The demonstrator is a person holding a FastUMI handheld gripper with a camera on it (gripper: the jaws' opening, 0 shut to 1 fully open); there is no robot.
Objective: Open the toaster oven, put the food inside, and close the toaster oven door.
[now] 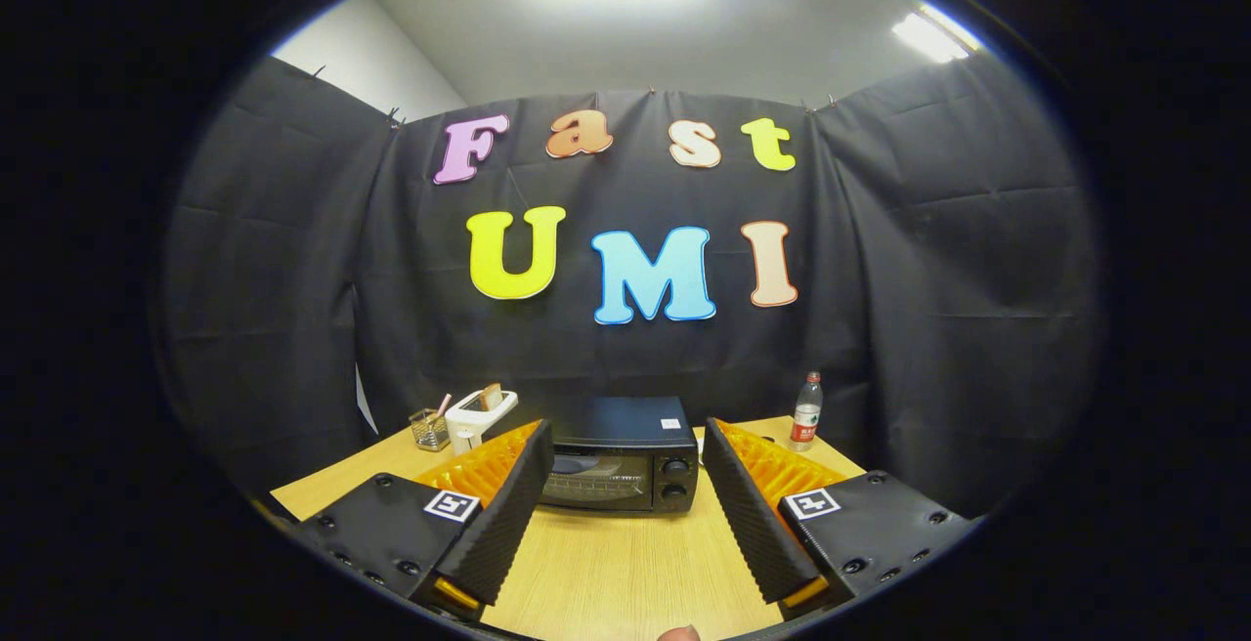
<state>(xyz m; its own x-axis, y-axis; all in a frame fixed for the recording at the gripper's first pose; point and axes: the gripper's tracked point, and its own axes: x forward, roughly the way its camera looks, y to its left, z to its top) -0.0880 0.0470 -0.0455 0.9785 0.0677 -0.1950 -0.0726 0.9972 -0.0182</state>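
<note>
fingers (508, 504) spread wide, holding nothing, above the table (625, 563). closed toaster oven (621, 455) sits beyond them, untouched.

The left part of the toaster oven (625, 455) is hidden behind the left finger (508, 514) of the gripper (625, 514), whose fingers stand wide apart; what is behind its glass door is too dark to tell. In the white toaster (479, 413) at lower left, a brown thing stands, too small to name. The wire basket (428, 429) beside it holds something unclear. The label of the bottle (806, 413) is too small to tell.
</note>
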